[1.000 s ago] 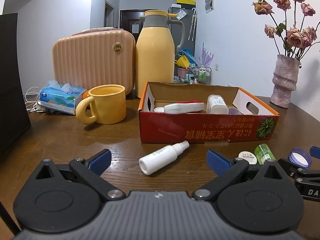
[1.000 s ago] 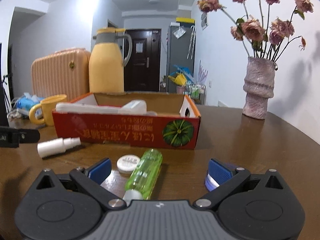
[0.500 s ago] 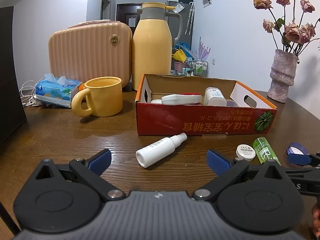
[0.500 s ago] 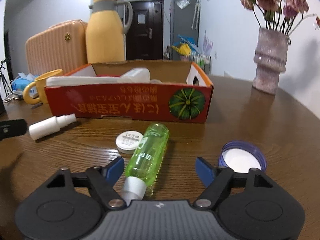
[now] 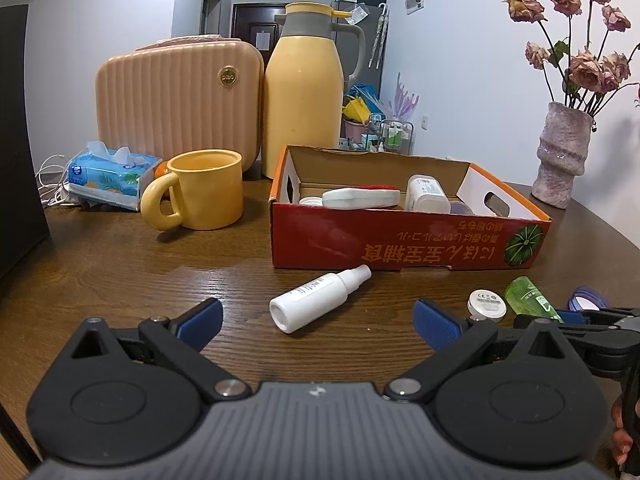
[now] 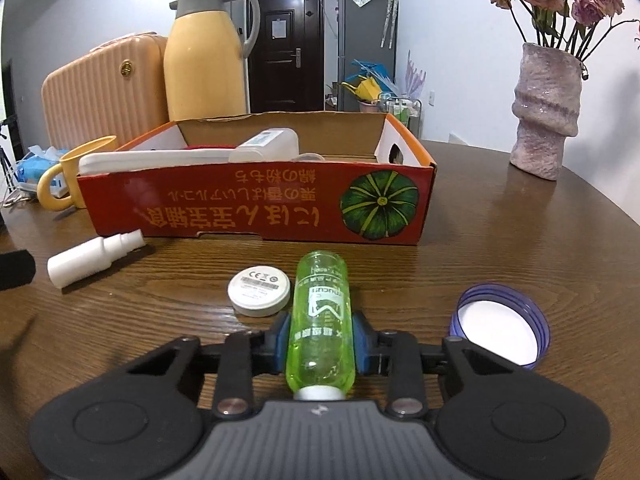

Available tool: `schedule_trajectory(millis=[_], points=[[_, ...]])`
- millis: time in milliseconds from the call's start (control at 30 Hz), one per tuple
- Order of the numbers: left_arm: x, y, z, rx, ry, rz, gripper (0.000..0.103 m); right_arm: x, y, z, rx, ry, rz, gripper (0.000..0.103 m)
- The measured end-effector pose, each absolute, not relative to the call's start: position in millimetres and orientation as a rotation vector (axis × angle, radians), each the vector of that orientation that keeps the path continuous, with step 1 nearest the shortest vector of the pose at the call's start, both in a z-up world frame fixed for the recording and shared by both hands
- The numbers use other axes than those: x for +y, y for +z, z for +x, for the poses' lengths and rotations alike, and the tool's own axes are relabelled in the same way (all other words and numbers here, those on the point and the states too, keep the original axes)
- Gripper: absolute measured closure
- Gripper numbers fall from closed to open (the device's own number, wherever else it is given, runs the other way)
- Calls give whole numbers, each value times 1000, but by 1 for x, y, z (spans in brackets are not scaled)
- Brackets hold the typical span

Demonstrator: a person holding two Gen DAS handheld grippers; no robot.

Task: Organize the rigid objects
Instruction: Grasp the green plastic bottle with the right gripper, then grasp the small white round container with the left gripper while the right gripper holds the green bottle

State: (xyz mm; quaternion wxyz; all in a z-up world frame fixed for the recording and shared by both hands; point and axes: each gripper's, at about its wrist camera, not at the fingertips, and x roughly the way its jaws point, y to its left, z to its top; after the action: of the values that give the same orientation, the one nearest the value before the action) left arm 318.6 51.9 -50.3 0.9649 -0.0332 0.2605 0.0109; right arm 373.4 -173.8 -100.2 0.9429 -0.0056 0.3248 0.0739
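My right gripper [image 6: 320, 342] is shut on the green bottle [image 6: 322, 312], which lies on the table in front of the red cardboard box [image 6: 256, 204]. A white round tin [image 6: 259, 290] lies just left of the bottle and a blue-rimmed lid [image 6: 500, 324] to its right. A white spray bottle [image 6: 94, 258] lies further left. My left gripper [image 5: 318, 320] is open and empty just short of the white spray bottle [image 5: 320, 298]. The box [image 5: 400, 240] holds several white containers. The green bottle [image 5: 528, 296] and right gripper show at the right edge of the left wrist view.
A yellow mug [image 5: 200, 196], tissue pack [image 5: 108, 178], pink ribbed case [image 5: 176, 100] and yellow thermos jug [image 5: 304, 92] stand behind and left of the box. A pink vase [image 6: 546, 112] with dried roses stands at the back right.
My right gripper moved forward around the green bottle and closed on it. My left gripper stayed open and shifted slightly.
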Motion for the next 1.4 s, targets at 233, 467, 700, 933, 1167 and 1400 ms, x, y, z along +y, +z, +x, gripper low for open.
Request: schedule_trajectory(millis=[233,467,700,933,1167,1400], points=[[53,-51,319,534,23,-76,0,-180,-98,371,638,156,31,73],[53,-54,324,541,44,-73,0,-182,-90,362,579,174,37,73],[51,-56,329,550,55,-72,0,-193,-83,360,547,185,77,73],[40,-58,333,563,53,-86,0,-207,-77,358,513,188,129,73],[18,-62,338,576,49,-73,0,-226,-74,357,487,191,164,73],[-6,-65,345,595,41,-74,0,-247,-71,355,464,177,190,73]])
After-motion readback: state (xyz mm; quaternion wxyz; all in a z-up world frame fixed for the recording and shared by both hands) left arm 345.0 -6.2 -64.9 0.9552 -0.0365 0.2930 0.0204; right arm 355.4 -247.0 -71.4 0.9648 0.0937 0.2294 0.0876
